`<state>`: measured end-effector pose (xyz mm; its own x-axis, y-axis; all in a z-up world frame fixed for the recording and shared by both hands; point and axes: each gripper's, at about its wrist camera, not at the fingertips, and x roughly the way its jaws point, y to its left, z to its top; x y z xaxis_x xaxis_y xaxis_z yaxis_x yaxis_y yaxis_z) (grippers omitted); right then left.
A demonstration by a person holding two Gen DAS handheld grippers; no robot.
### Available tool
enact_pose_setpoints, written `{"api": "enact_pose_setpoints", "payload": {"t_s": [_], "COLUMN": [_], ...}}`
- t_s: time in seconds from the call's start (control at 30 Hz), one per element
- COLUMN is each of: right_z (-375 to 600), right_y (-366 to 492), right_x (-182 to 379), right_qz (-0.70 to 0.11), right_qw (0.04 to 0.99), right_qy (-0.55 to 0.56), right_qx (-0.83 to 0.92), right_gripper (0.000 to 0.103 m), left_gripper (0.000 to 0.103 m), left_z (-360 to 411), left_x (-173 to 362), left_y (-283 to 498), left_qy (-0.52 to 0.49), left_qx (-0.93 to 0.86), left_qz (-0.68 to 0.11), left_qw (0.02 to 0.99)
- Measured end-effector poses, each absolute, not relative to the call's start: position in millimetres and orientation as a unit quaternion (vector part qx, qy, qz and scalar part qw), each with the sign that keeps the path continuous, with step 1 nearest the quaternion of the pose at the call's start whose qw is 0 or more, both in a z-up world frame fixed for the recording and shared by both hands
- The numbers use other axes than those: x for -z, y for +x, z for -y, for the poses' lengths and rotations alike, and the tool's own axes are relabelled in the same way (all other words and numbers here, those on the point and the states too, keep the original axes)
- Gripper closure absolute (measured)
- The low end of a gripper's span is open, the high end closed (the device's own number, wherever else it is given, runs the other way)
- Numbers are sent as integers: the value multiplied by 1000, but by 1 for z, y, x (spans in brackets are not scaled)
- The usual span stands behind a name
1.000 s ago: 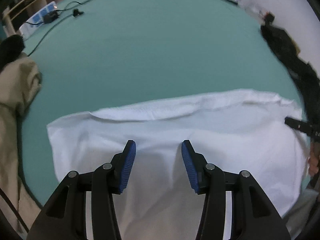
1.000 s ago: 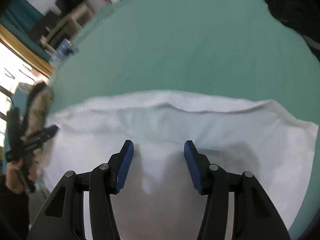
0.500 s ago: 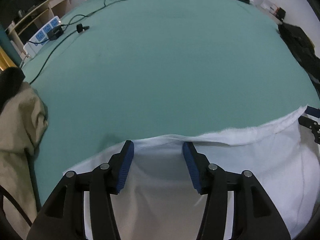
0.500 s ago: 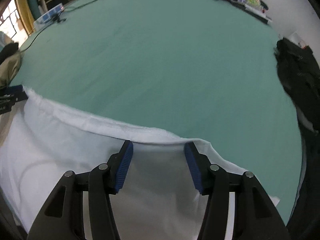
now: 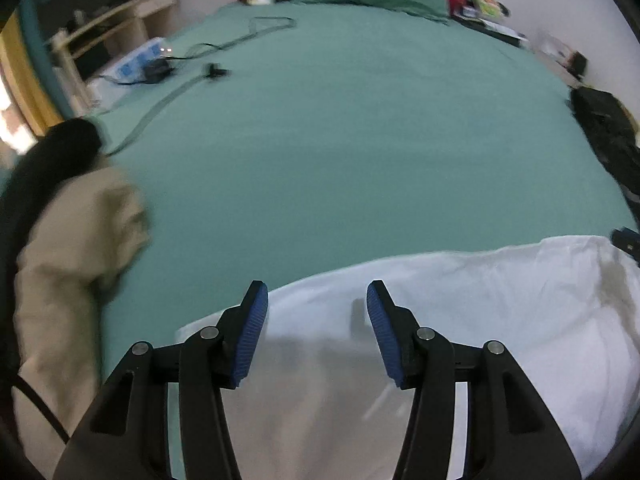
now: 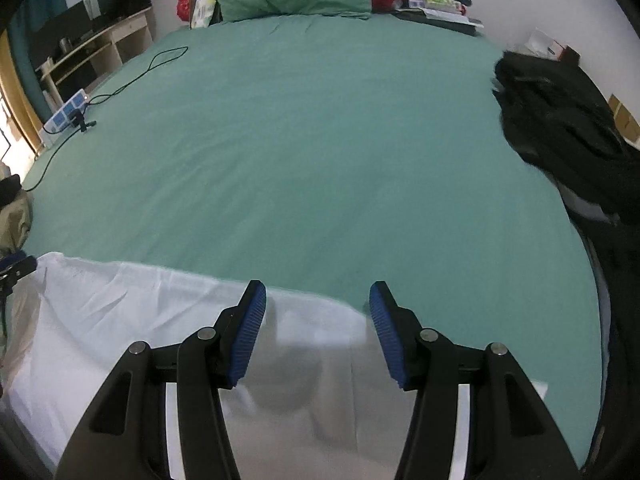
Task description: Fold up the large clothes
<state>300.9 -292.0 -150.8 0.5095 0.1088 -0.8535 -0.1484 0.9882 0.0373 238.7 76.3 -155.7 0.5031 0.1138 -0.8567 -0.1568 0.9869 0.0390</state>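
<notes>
Soft, wrinkled white garment (image 5: 460, 320) lay under both angled-down tools, left tool (image 5: 317, 300) and right tool (image 6: 317, 300), jaws apart, gripping nothing.

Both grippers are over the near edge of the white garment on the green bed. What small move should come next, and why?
Probably lower both grippers onto the white garment and close on its near edge. The left gripper and right gripper stand open with nothing pinched, and the cloth lies flat on the green bed.
</notes>
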Motion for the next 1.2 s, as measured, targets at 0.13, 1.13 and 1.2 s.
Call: {"api": "enact_pose_setpoints", "payload": {"t_s": [0.13, 1.13, 1.2], "right_z": [305, 328, 334], "right_y": [271, 82, 75], "right_x": [146, 147, 149], "right_qz": [-484, -455, -460], "right_qw": [872, 888, 884], "right_qy": [11, 66, 82], "right_qx": [-73, -9, 1], "right_gripper": [49, 37, 37], "left_gripper": [48, 48, 48], "left_z": [-97, -34, -16], "left_x": [148, 135, 133], "left_y": [198, 54, 43], "left_qy": [-42, -80, -72], "left_qx": [-115, -79, -60], "left_qz": [-489, -487, -486], "left_qw": [864, 866, 869]}}
